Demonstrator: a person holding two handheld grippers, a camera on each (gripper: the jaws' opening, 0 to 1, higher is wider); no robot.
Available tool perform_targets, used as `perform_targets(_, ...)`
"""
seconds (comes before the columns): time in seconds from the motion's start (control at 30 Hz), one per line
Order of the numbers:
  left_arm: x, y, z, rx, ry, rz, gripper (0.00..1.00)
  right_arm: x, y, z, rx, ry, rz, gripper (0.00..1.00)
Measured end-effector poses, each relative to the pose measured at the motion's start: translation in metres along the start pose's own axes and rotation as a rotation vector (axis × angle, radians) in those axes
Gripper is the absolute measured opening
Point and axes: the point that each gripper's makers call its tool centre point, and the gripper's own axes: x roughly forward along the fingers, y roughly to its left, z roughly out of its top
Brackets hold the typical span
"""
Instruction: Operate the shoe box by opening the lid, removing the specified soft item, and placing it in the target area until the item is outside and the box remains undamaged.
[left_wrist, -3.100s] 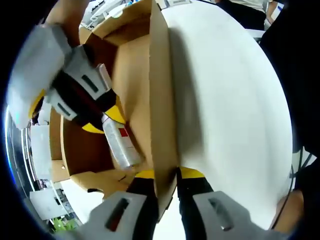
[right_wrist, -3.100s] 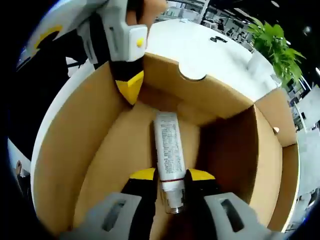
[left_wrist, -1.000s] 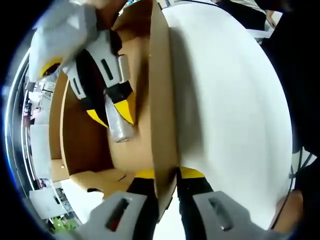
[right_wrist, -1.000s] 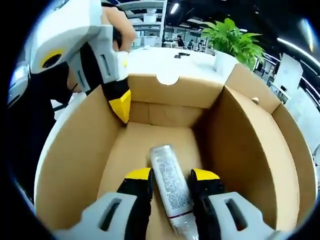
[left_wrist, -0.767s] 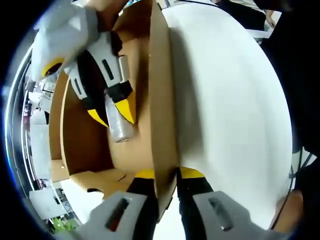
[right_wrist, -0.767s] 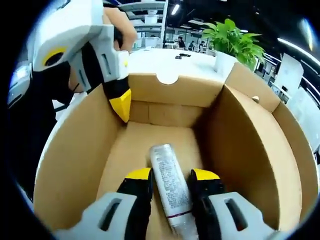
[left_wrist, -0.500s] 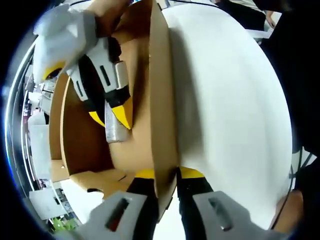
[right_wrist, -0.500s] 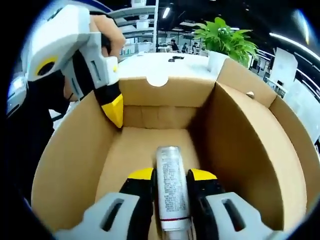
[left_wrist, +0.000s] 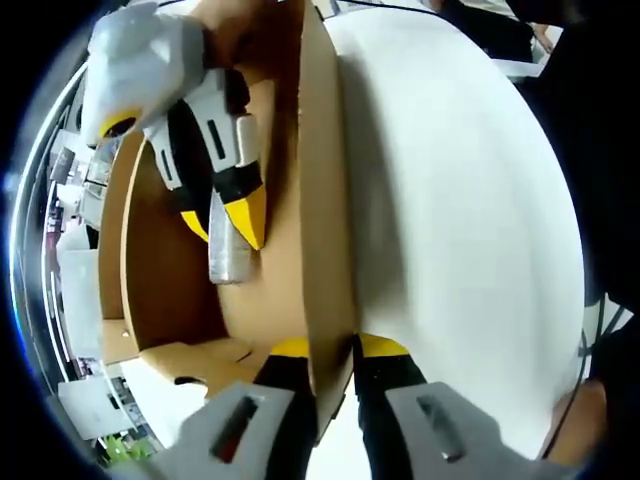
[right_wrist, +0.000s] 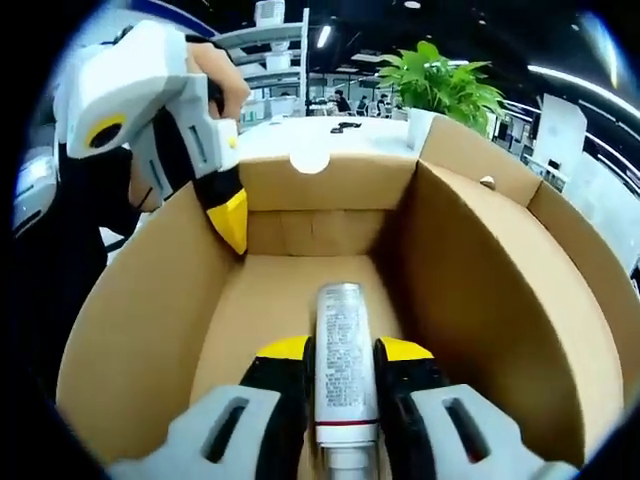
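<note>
Both tongs were clenched: your right gripper (right_wrist: 343, 365) grasped the tube (right_wrist: 345, 358) inside the shoe box (right_wrist: 480, 290). Your left gripper (left_wrist: 333, 350) pinched the box's side wall.

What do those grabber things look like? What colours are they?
Both match. The right gripper has black fingers with yellow tips and pale grey slotted plates lower down. The left gripper looks the same. Seen from the right gripper view, its big body is white-grey with a round yellow and black mark.
</note>
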Motion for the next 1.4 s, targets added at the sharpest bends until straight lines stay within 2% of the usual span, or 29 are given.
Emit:
perform_targets(0.57, 0.0, -0.005, 0.001, -0.002, 0.009, 0.003, 0.1, 0.001, 0.0, 0.001, 0.003, 0.007, -0.024, 0.22)
perform_targets(0.73, 0.0, -0.005, 0.0, -0.004, 0.01, 0.004, 0.1, -0.002, -0.007, 0.0, -0.005, 0.019, -0.055, 0.22)
perform_targets(1.2, 0.0, -0.006, 0.001, -0.002, 0.009, 0.003, 0.1, -0.015, -0.008, 0.021, 0.002, -0.011, -0.094, 0.22)
perform_targets(1.4, 0.0, -0.006, 0.001, -0.002, 0.008, 0.003, 0.1, -0.027, -0.006, 0.033, 0.002, -0.033, -0.122, 0.22)
